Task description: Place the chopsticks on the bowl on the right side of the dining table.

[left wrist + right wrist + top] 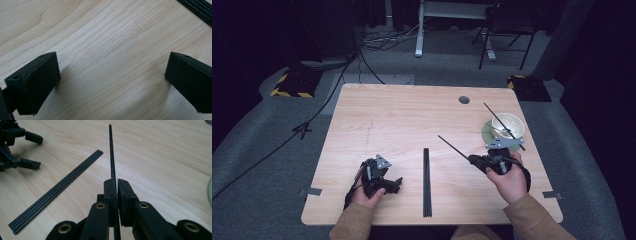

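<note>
Right gripper view, right claw (117, 185) clamped on black chopstick (111, 152), left claw (110, 80) wide open

A thin black perforated rod (112, 157) is clamped between the closed jaws of the right gripper (116, 185) and is held clear of the table, pointing away. A bundle of like rods (427, 182) lies flat mid-table.

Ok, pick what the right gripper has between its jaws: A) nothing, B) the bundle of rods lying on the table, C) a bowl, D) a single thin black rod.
D: the right gripper is shut on a thin black rod, apart from the bundle lying on the table.
</note>
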Available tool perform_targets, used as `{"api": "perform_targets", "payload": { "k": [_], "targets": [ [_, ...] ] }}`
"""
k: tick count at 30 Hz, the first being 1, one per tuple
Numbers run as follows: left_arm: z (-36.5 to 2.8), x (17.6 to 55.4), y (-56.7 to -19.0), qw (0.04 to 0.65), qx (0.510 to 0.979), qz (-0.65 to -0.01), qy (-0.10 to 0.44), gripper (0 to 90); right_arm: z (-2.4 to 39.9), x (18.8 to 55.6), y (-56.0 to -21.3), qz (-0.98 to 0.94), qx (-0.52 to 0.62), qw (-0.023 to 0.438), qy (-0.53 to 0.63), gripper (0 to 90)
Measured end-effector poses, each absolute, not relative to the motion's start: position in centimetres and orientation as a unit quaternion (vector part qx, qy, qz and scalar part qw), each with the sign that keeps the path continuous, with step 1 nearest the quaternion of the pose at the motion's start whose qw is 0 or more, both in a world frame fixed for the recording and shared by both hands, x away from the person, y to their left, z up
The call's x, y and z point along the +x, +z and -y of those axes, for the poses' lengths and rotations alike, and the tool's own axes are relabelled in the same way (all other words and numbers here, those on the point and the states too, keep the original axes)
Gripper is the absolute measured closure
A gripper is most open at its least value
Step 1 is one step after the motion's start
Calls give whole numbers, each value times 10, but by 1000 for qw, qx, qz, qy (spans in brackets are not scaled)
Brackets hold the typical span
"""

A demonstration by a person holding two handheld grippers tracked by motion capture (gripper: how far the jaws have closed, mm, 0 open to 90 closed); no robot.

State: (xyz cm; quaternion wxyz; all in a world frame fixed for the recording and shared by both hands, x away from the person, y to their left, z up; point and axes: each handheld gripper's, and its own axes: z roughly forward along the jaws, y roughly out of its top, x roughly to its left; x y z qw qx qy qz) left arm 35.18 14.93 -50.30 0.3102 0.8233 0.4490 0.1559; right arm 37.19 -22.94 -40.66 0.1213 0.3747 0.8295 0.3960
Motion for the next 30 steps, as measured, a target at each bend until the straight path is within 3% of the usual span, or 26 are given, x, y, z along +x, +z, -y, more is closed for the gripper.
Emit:
{"api": "perform_targets", "payload": {
  "k": [9,30],
  "targets": [
    [-147,356,-502,308,825,-447,158,1,246,375,-380,-817,380,165,400,866],
    [-147,353,-503,310,823,-450,153,3,290,408,-349,-795,404,207,403,866]
  ]
}}
